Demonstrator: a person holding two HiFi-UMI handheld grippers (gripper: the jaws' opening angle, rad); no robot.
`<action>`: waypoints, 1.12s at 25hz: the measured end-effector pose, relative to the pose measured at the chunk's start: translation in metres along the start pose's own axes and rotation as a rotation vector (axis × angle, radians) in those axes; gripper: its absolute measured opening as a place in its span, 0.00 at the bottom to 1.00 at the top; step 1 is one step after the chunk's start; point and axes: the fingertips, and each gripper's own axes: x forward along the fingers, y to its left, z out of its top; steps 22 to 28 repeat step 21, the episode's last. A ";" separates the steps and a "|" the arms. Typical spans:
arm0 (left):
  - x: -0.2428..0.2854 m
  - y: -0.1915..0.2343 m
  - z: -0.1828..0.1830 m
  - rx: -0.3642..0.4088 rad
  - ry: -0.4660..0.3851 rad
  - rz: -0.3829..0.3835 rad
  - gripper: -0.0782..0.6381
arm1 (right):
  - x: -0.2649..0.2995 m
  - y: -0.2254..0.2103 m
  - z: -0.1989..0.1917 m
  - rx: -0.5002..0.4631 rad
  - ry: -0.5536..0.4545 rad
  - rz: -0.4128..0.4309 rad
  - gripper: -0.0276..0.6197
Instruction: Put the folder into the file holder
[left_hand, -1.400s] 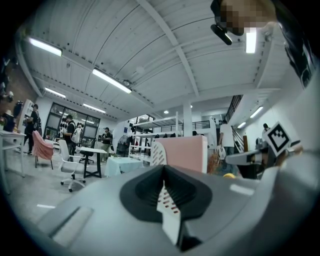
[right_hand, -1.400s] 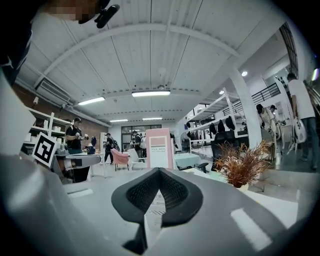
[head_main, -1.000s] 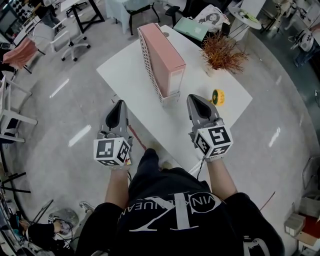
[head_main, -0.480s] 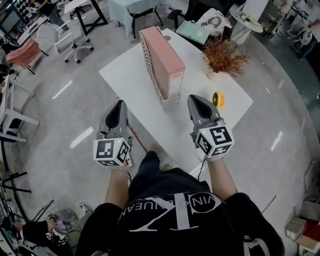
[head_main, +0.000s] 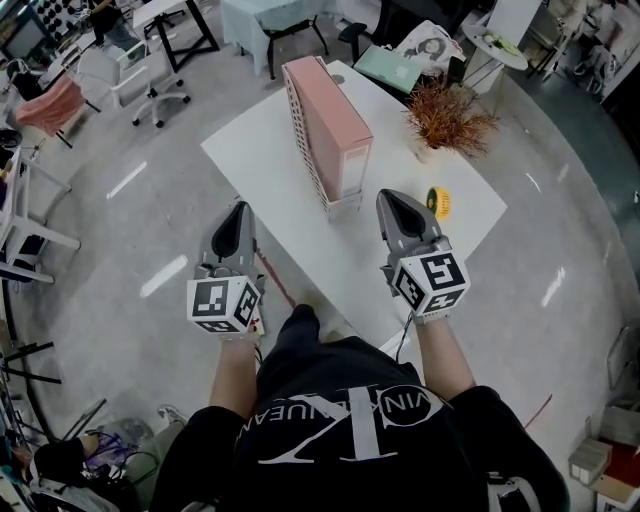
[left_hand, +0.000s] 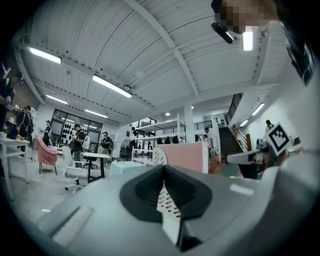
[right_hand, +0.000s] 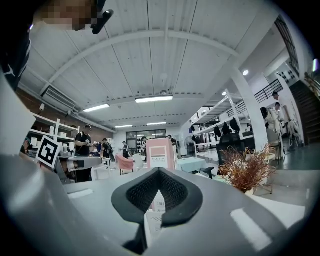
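Pink folder (head_main: 328, 112) is stood in file holder (head_main: 299, 135) by table's (head_main: 250, 155) left edge. Open tabletop is seen toward the near corner. Left gripper (head_main: 238, 208) and right gripper (head_main: 393, 197): both jaws are closed, 0 things held.

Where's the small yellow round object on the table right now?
In the head view, the small yellow round object lies on the right side of the white table, just right of the right gripper and nearer the person than the dried reddish-brown plant.
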 end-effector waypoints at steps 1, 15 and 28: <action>0.000 0.000 -0.001 0.001 0.001 0.000 0.11 | 0.000 0.001 0.000 -0.002 0.000 0.002 0.05; -0.008 0.003 0.001 -0.002 0.019 0.000 0.11 | -0.002 0.010 0.001 -0.021 0.024 0.013 0.05; -0.008 0.005 -0.006 -0.004 0.021 0.004 0.11 | -0.001 0.010 -0.006 -0.018 0.025 0.011 0.05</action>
